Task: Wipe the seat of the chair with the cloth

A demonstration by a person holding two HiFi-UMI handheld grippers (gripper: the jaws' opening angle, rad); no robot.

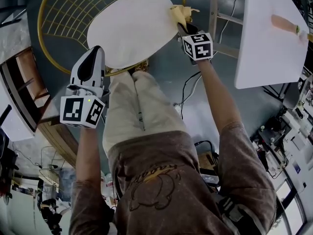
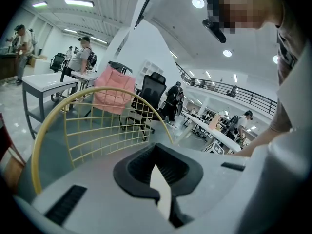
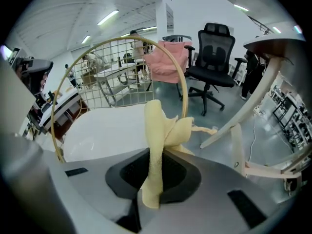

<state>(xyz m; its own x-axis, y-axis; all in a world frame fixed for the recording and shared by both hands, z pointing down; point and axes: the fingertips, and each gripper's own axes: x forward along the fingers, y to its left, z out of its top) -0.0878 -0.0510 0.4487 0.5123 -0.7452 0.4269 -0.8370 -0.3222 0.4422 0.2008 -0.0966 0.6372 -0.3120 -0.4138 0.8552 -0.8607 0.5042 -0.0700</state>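
The chair has a white oval seat (image 1: 132, 26) and a yellow wire back (image 1: 63, 13). At the seat's right edge, my right gripper (image 1: 187, 27) is shut on a pale yellow cloth (image 1: 182, 12). In the right gripper view the cloth (image 3: 161, 130) stands up from between the jaws of that gripper (image 3: 155, 177), with the seat (image 3: 112, 130) just beyond it. My left gripper (image 1: 91, 62) hovers over the seat's near left edge, shut and empty. In the left gripper view, the left gripper (image 2: 158, 179) shows only a thin white sliver between its black pads.
A white table (image 1: 269, 33) stands to the right with a pinkish object (image 1: 286, 24) on it. Wooden furniture (image 1: 29, 82) is at the left and cables (image 1: 188, 89) lie on the floor. A black office chair (image 3: 212, 48) and a pink bag (image 3: 168, 60) stand behind the chair.
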